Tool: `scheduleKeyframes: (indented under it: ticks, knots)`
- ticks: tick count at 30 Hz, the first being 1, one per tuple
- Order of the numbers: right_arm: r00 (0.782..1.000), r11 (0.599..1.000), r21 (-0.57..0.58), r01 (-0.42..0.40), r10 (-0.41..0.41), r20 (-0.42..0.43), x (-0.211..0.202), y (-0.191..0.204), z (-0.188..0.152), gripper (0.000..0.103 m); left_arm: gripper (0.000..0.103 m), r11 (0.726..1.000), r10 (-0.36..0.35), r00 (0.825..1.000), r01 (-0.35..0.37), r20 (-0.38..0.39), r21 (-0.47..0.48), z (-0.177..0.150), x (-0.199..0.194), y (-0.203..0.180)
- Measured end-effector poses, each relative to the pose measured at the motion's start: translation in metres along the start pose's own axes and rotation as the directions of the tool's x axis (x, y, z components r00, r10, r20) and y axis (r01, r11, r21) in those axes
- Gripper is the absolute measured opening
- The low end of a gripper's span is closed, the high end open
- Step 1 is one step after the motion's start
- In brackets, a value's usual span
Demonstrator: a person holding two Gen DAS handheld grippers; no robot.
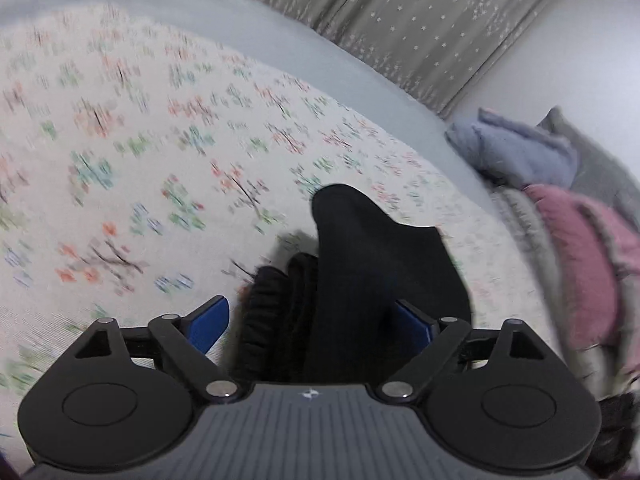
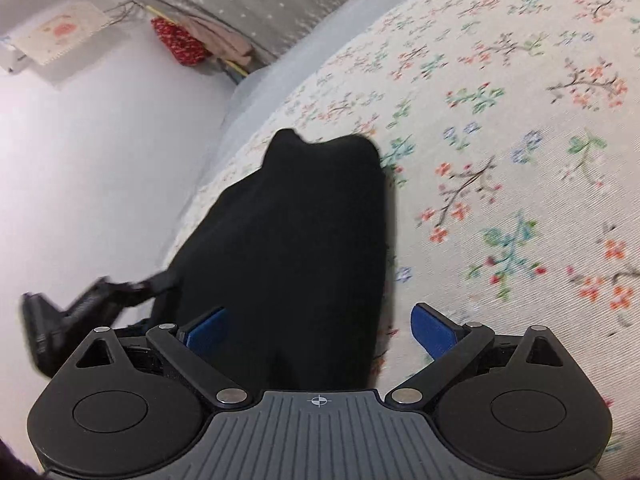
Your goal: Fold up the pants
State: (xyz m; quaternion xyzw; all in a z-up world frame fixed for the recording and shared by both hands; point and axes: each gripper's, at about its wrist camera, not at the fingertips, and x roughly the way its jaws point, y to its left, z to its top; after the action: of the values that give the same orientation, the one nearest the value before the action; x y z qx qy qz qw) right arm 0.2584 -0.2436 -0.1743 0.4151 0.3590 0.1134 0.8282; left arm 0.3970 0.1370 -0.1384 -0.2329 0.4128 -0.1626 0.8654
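Black pants (image 1: 360, 280) lie between both spread grippers (image 1: 316, 320) (image 2: 320, 332); only the left view shows stacked blankets (image 1: 568, 216)

Home bedroom: floral bedspread (image 1: 160, 160), curtains (image 1: 420, 32).

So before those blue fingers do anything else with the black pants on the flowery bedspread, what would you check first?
1. Left gripper open: ok, its blue fingers stand wide apart.
2. Right gripper open: ok, fingers wide apart.
3. Black pants let go: looks ok, the cloth lies between both pairs of fingers without being pinched, though the left gripper's right-hand finger is partly hidden behind it.
4. Pants resting on the flowery bedspread: ok.
5. Fold neat, edges lined up: cannot tell, the cloth is too dark and the views are blurred.
6. Pile of clothes clear of the pants: ok, it lies apart at the side.
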Motion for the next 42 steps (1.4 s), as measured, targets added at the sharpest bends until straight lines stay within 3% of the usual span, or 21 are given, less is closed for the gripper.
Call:
scheduleKeyframes:
  ticks: [3,6,9,12,14,16,17,22,24,27,32,35,38,41,42]
  knots:
    - [0.999,0.998,0.036,-0.049,0.049,0.012,0.004,-0.003,-0.004,0.099,0.090,1.000,-0.016,0.998,0.015,-0.062,-0.028,-0.001,0.010,0.005]
    - [0.998,0.998,0.002,-0.067,0.067,0.014,0.007,0.005,-0.013,0.099,0.092,0.995,-0.067,0.991,0.056,-0.120,-0.088,0.000,0.020,0.013]
    - [0.998,0.997,-0.054,-0.056,0.056,0.007,0.016,0.013,-0.017,0.099,0.093,0.994,-0.080,0.987,0.068,-0.140,-0.086,0.002,0.026,0.016]
    - [0.997,0.997,-0.024,-0.073,0.073,0.015,0.020,0.011,-0.014,0.095,0.092,0.994,-0.093,0.983,0.083,-0.156,-0.068,0.002,0.029,0.014]
    - [0.997,0.997,0.006,-0.077,0.077,0.024,0.022,0.007,-0.012,0.085,0.089,0.996,-0.088,0.981,0.082,-0.172,-0.044,0.001,0.032,0.008]
    - [0.998,0.998,0.021,-0.056,0.055,0.028,0.023,0.003,-0.011,0.062,0.085,0.998,-0.055,0.984,0.051,-0.170,-0.030,-0.001,0.034,0.003]
    - [0.999,0.999,0.022,-0.032,0.031,0.029,0.024,0.002,-0.012,0.038,0.082,0.999,-0.040,0.985,0.037,-0.167,-0.023,-0.001,0.035,0.001]
    - [0.999,0.996,-0.083,0.018,-0.014,0.048,0.020,0.020,-0.008,0.025,0.053,0.999,0.013,0.991,-0.007,-0.131,0.050,0.000,0.029,-0.019]
    - [0.999,0.991,-0.132,0.006,0.001,0.053,0.014,0.031,0.002,0.019,0.045,0.999,0.002,0.993,0.003,-0.118,0.046,0.002,0.023,-0.022]
    - [0.999,0.975,-0.219,0.023,-0.012,0.053,0.004,0.050,0.015,0.019,0.038,0.999,-0.029,0.995,0.032,-0.096,0.032,0.004,0.019,-0.031]
    - [0.997,0.959,-0.275,0.069,-0.056,0.054,-0.008,0.053,0.032,0.019,0.041,0.999,-0.040,0.993,0.039,-0.108,-0.011,-0.001,0.032,-0.036]
    - [0.996,0.965,-0.246,0.092,-0.090,0.018,-0.004,0.039,0.029,0.019,0.052,0.996,0.009,0.992,0.002,-0.123,0.088,-0.002,0.031,-0.050]
    - [0.997,0.980,-0.182,0.076,-0.079,-0.009,0.001,0.023,0.027,0.021,0.073,0.990,0.073,0.992,-0.060,-0.107,0.126,0.000,0.029,-0.052]
    - [0.997,0.994,-0.089,0.061,-0.065,-0.037,0.006,0.009,0.024,0.041,0.083,0.992,0.059,0.989,-0.042,-0.139,0.119,-0.001,0.037,-0.045]
    - [0.997,0.996,-0.063,0.066,-0.069,-0.043,0.008,0.004,0.023,0.053,0.087,0.994,0.048,0.986,-0.032,-0.158,0.102,-0.002,0.041,-0.041]
